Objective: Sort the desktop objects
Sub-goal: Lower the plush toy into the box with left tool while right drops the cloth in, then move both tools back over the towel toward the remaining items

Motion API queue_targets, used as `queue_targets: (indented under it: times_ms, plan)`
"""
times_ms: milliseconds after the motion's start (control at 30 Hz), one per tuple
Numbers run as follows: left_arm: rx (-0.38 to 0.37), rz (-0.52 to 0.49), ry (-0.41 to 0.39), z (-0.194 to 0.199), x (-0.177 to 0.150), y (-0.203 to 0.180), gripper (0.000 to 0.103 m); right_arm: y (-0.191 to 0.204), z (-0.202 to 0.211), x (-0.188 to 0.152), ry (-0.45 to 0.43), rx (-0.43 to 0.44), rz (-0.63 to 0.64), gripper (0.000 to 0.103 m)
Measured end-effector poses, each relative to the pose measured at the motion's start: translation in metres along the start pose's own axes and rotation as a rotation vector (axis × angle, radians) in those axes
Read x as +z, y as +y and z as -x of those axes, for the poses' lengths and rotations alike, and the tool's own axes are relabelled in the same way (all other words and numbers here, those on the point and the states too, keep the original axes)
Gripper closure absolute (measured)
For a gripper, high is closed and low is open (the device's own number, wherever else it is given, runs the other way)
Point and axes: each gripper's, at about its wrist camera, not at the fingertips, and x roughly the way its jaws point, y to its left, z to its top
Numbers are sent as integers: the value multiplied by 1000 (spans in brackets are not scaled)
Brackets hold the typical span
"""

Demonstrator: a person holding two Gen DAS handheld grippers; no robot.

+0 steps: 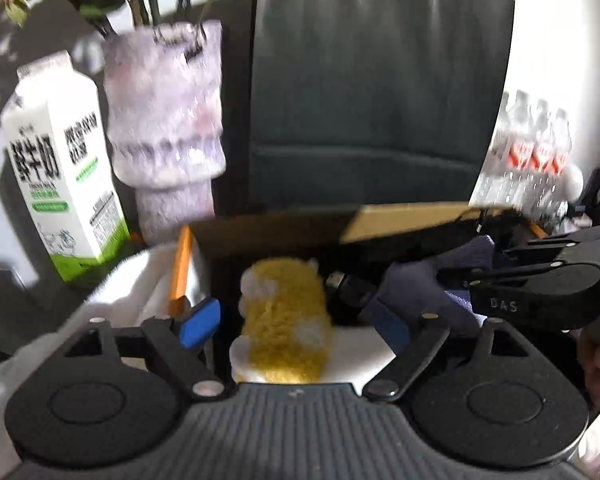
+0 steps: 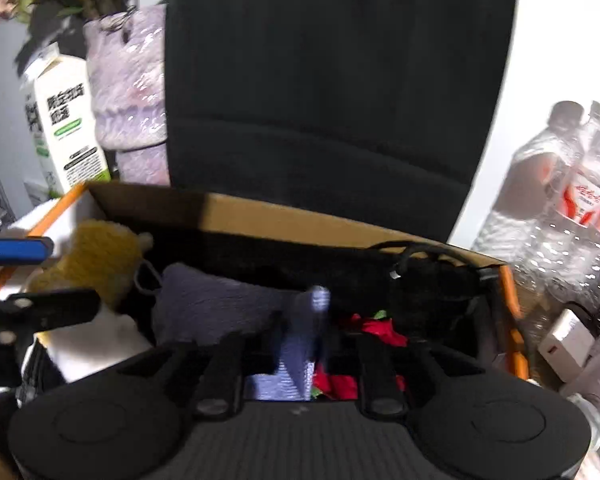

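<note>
Hanging over the brown cardboard box (image 2: 284,216), the right gripper (image 2: 300,344) pinches a blue-grey knitted cloth (image 2: 300,320) that could snag the black cable (image 2: 416,256), while the left gripper (image 1: 296,320), spread wide around the yellow fluffy toy (image 1: 288,320), might jostle it.

The right gripper (image 2: 300,344) has its fingers closed on a blue-grey cloth (image 2: 296,344) over a cardboard box (image 2: 284,216). A yellow plush toy (image 2: 96,260) lies at nine o'clock, red fabric (image 2: 376,328) just right of the cloth, water bottles (image 2: 572,184) at three o'clock, a milk carton (image 2: 64,128) at ten.
</note>
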Motion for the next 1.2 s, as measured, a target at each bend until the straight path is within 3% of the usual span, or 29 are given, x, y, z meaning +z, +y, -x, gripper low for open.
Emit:
queue_targets:
  times_ms: [33, 67, 133, 200, 300, 500, 900, 1100, 1200]
  plan:
    - [12, 25, 0, 7, 4, 2, 16, -2, 12, 3, -17, 11, -4, 65]
    - [24, 47, 10, 14, 9, 3, 16, -2, 25, 7, -35, 8, 0, 46]
    - [52, 92, 51, 30, 18, 5, 16, -1, 54, 11, -72, -25, 19, 29]
    - [64, 144, 94, 47, 23, 7, 16, -1, 82, 10, -83, -43, 40, 28]
    - [24, 205, 136, 73, 18, 9, 16, -4, 117, -2, -83, -35, 32, 28]
    - [17, 232, 181, 130, -32, 4, 16, -15, 179, -50, -76, 17, 20, 26]
    - [5, 168, -10, 256, -181, -42, 16, 15, 279, -232, -174, 158, 0, 20]
    - [23, 158, -82, 289, -250, -75, 15, 41, 312, -309, -228, 78, 15, 18]
    - [6, 145, -74, 292, -279, -90, 14, 48, 317, -339, -261, 70, 24, 18]
